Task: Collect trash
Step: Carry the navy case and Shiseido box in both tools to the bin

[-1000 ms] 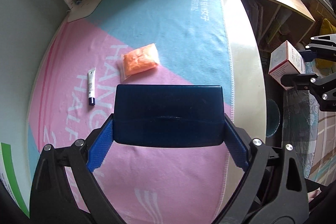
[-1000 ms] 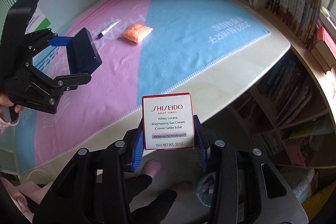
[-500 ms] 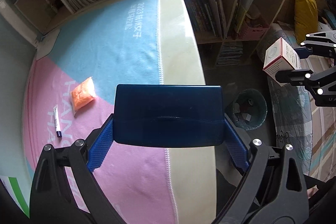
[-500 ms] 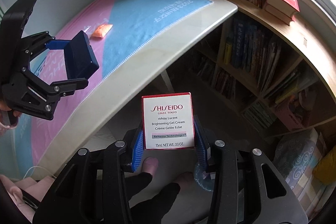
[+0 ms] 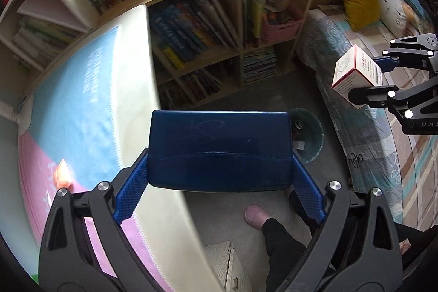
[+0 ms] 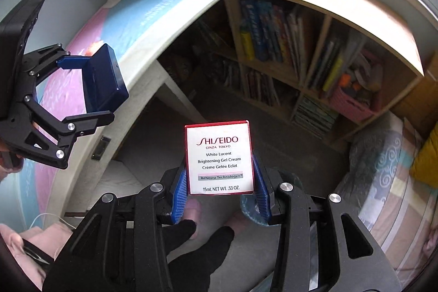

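left claw [image 5: 220,174] – pinching dark blue box [image 5: 219,149] | right claw [image 6: 219,193] – pinching white cream carton [image 6: 219,157]

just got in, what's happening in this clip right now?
A person holds a gripper in each hand, collecting trash. The left gripper is clamped on a dark blue box; the right gripper is clamped on a white and red cream carton. Both hang over the floor beside the desk, near a round bin with scraps in it. An orange packet lies on the desk mat.
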A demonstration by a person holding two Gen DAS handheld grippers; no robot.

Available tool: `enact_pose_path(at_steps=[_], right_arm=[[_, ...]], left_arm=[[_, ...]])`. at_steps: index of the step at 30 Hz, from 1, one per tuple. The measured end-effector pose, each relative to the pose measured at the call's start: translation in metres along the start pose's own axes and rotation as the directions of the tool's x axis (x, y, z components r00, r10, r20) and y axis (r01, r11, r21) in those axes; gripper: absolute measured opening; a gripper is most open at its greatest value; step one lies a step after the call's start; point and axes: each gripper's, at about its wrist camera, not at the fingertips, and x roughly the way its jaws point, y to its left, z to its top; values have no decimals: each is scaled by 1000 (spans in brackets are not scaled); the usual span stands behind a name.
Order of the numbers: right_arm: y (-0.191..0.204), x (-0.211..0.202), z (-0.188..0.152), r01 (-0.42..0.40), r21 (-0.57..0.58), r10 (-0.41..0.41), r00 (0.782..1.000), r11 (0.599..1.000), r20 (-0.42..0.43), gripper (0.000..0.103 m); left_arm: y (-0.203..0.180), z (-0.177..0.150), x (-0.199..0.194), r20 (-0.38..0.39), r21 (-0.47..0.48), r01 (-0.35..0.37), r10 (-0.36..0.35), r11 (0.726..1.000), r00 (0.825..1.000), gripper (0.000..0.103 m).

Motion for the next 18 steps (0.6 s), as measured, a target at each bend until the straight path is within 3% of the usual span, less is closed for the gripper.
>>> enact_pose_path(at_steps=[18], right_arm=[[-94, -27, -93, 34, 224, -30, 999, 974, -21, 42]], left_arm=[[-129, 45, 29, -59, 211, 109, -98, 971, 993, 92]])
